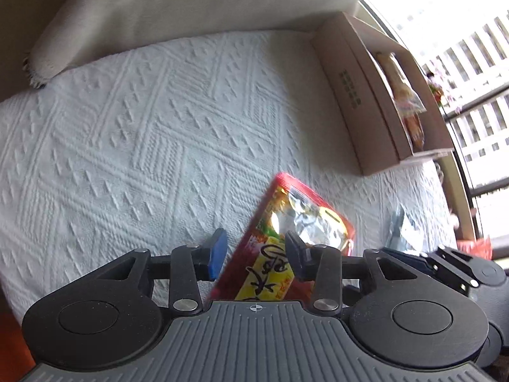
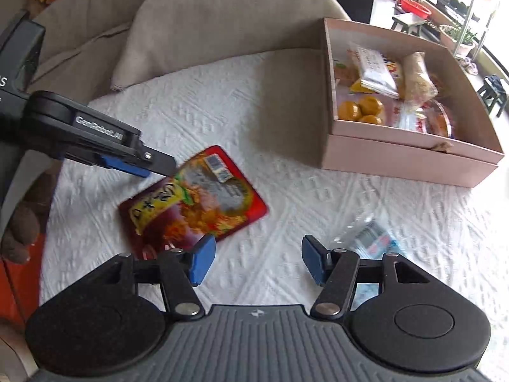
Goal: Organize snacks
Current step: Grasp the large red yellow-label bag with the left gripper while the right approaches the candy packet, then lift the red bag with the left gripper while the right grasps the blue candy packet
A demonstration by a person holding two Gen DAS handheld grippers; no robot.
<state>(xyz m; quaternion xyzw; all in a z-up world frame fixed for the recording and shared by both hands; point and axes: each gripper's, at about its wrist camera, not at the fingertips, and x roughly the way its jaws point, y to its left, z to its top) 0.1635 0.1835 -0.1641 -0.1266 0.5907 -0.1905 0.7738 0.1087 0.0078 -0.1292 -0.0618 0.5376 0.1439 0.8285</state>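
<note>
**Both hand-held grippers over loose snacks, neither gripping**

Surface: white textured cover point(image 2: 286, 172), quilted pattern; a beige cushion point(image 2: 216, 22) lies at its far edge. I cannot tell what sort of furniture is underneath.

Red snack packet point(image 2: 194, 203): lies flat on the cover, yellow label with dark script, foil patch catching light. Left hand-held gripper point(image 1: 256, 254) hangs above its near end. In the left wrist view the packet shows between the two blue pads, the right pad overlapping the yellow label; jaws stand partly apart, pads not pressing on the packet. State: released, nothing held.

Right hand-held gripper point(image 2: 257, 261): jaws apart, only bare white cover between the pads. Released. The red packet lies just left of its left pad; a small clear wrapper with blue print point(image 2: 372, 238) lies just right of its right pad, partly hidden behind the gripper linkage.

Pink cardboard box point(image 2: 413, 152): far right on the cover, well apart from both loose snacks.

View differences:
- Right wrist view looks into the box: several packets and round orange pieces inside. It also shows the left gripper from the side, tip over the packet's far-left corner.
- Left wrist view shows the box mostly by its outer wall point(image 1: 356, 95), one packet visible inside, and the right gripper's body at the right edge.
</note>
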